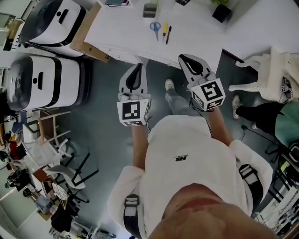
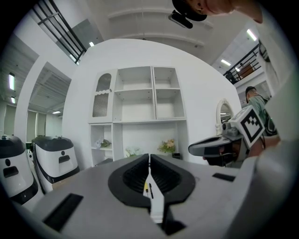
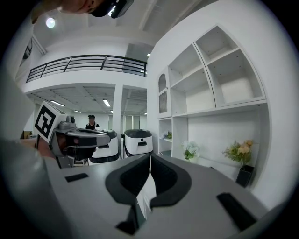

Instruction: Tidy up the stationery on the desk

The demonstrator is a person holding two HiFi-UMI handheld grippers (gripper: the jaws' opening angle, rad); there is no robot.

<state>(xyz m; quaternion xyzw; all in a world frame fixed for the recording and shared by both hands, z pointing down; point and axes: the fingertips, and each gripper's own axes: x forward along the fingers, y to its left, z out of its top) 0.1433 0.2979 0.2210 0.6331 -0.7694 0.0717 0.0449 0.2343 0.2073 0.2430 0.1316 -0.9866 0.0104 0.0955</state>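
The white desk (image 1: pixel 126 32) lies ahead of me in the head view. On it are blue-handled scissors (image 1: pixel 154 26), a yellow pen (image 1: pixel 164 31), a black pen (image 1: pixel 168 34) and a grey case (image 1: pixel 150 10). My left gripper (image 1: pixel 139 66) hangs short of the desk's near edge, jaws shut with nothing in them. My right gripper (image 1: pixel 183 57) is level with it and also shut empty. In the left gripper view the shut gripper (image 2: pixel 149 157) leaves a slit that shows the two pens (image 2: pixel 147 189). The right gripper (image 3: pixel 150 157) is likewise shut in its own view.
Two white machines (image 1: pixel 51 21) (image 1: pixel 42 84) and a cardboard box (image 1: pixel 88 39) stand left of the desk. A black plant pot (image 1: pixel 220 11) sits at the desk's far right. A white chair (image 1: pixel 264 70) and another person's legs (image 1: pixel 257 114) are at the right. White shelves (image 2: pixel 140 107) stand behind the desk.
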